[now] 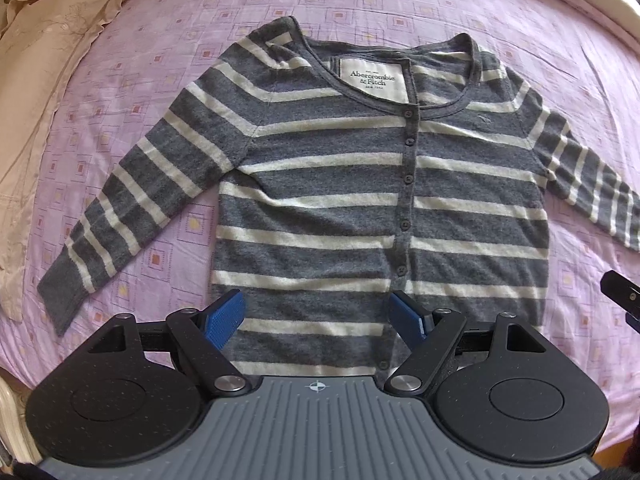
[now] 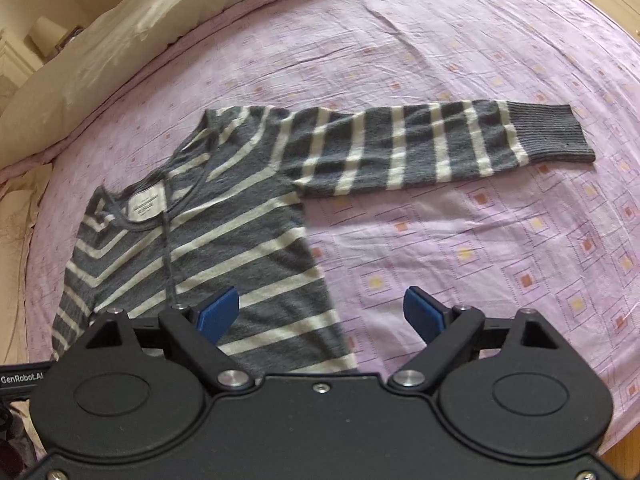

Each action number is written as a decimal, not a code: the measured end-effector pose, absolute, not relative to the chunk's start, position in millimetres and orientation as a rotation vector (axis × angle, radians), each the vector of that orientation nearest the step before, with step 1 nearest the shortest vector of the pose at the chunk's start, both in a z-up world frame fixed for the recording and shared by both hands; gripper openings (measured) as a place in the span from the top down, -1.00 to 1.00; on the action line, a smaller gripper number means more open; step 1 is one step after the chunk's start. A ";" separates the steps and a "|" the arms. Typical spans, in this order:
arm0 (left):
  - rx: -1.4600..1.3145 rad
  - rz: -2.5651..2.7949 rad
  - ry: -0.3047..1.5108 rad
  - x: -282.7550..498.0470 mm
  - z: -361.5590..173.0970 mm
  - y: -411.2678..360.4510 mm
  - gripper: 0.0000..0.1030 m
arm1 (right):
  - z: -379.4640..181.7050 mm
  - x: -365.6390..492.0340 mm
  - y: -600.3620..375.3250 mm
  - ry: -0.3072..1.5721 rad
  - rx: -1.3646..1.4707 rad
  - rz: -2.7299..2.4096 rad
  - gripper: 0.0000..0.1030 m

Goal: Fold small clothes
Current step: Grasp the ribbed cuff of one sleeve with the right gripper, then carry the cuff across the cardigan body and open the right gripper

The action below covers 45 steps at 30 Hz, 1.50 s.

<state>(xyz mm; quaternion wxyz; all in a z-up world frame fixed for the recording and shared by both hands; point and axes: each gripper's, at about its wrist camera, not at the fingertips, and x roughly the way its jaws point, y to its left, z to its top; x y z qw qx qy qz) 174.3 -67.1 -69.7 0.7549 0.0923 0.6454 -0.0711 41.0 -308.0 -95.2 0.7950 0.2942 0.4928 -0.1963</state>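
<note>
Left gripper (image 1: pixel 318 320) spread, nothing between the blue pads, hanging over the lower hem of the striped cardigan (image 1: pixel 360 208). Button placket (image 1: pixel 406 184) runs straight ahead from just inside its right finger. Farther ahead is the neck label (image 1: pixel 370 78); a sleeve splays out to each side.

Right gripper (image 2: pixel 320 316) also spread and empty. The cardigan's side edge (image 2: pixel 320 280) and hem corner sit between the fingers, closer to the left pad (image 2: pixel 218 314). Bare pink bedsheet (image 2: pixel 500 260) lies under the right finger. Ahead and to the right, one sleeve (image 2: pixel 420 148) lies stretched out flat, cuff at the far end. Cream pillow (image 2: pixel 120 40) beyond, off the garment.

Handling guess: light, soft knit, floppy, stretches if tugged, not slippery. Best holds look like the hem corners, or cuff and shoulder seam for a sleeve fold. Pinch both layers and lift low.
</note>
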 end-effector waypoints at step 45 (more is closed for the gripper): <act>0.148 -0.099 1.384 150.3 -187.6 -101.2 -1.00 | -163.2 -10.3 -583.2 0.878 0.824 -0.575 0.72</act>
